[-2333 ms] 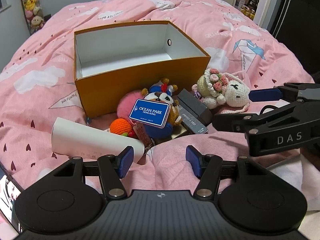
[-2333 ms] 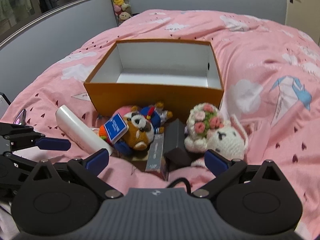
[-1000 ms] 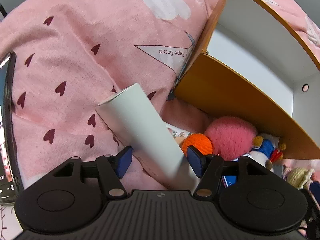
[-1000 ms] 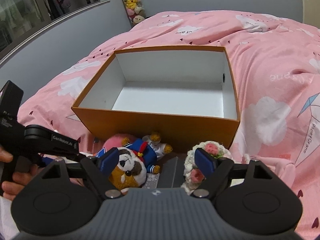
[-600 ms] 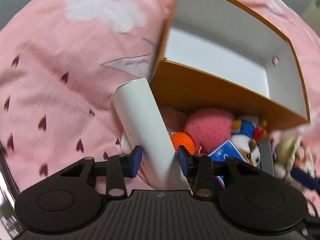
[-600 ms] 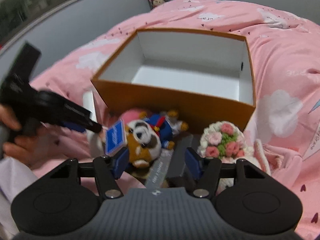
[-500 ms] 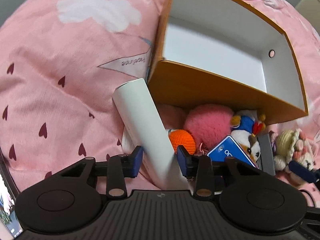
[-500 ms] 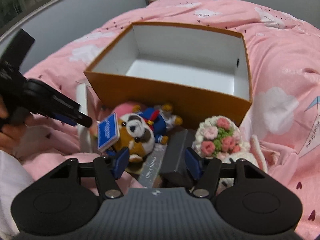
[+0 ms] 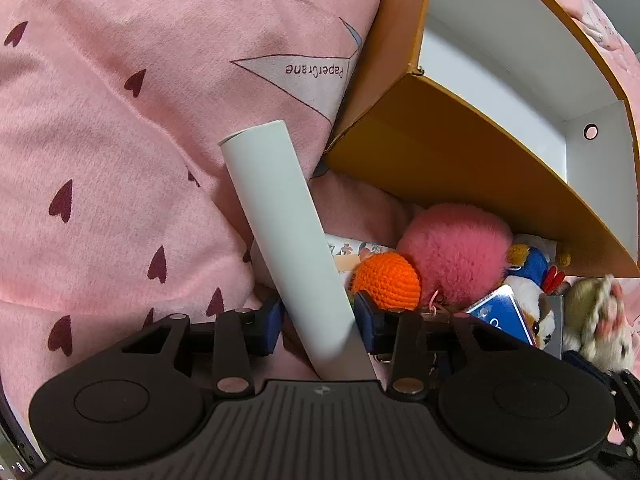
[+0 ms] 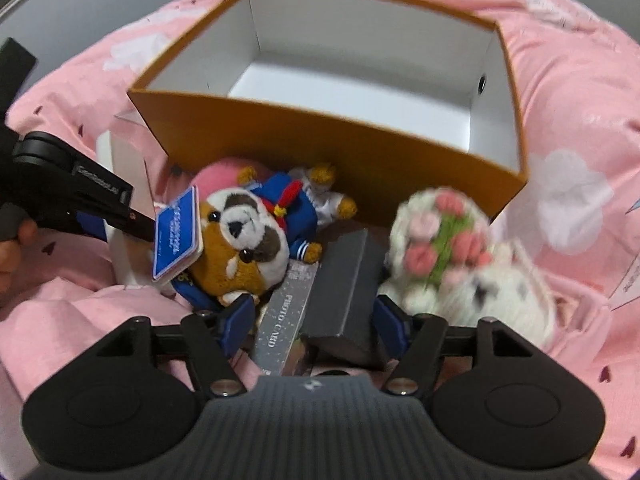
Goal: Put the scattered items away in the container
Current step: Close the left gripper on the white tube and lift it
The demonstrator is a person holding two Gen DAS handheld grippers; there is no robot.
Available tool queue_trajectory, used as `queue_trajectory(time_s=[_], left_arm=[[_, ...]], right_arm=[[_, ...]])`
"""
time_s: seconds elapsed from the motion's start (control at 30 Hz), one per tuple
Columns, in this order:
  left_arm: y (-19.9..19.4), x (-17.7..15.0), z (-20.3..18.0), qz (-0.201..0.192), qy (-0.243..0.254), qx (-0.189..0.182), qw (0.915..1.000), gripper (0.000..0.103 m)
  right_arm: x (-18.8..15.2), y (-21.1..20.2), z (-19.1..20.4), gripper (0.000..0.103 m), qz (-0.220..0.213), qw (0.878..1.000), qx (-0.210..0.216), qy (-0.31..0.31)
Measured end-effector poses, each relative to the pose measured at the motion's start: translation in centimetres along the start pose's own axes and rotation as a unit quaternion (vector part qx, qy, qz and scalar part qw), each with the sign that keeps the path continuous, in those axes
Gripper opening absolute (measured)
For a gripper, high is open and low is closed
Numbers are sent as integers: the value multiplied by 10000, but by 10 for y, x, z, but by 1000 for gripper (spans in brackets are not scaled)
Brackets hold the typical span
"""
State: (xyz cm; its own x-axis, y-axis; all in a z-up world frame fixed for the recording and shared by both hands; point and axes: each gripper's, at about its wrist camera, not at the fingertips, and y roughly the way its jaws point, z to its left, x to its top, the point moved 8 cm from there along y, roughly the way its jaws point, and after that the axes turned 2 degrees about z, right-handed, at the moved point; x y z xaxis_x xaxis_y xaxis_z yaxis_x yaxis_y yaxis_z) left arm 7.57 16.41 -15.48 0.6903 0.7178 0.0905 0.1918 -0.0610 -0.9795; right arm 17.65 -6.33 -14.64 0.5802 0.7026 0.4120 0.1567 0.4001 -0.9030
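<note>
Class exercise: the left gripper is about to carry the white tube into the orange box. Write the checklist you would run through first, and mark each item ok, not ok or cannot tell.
1. Left gripper shut on the white tube: ok.
2. Grip near the tube's middle: not ok, it holds one end.
3. Tube lifted off the bedding: cannot tell.
4. Orange box open, floor bare: ok.
5. Tube's far end above the box wall: not ok, still outside and beside it.
6. Right gripper out of the path: ok, it straddles the dark boxes.
</note>
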Motion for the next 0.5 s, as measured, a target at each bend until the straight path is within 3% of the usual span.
queue_trajectory(time_s=[0.33, 0.5], left_arm=[[-31, 6, 15, 30, 572, -189, 9982, 38], [-54, -8, 15, 162, 1373, -402, 9896, 34]], right_arm=[[-4, 10, -5, 72, 164, 9997, 47, 187], [-5, -2, -12, 67, 199, 9996, -123, 149]])
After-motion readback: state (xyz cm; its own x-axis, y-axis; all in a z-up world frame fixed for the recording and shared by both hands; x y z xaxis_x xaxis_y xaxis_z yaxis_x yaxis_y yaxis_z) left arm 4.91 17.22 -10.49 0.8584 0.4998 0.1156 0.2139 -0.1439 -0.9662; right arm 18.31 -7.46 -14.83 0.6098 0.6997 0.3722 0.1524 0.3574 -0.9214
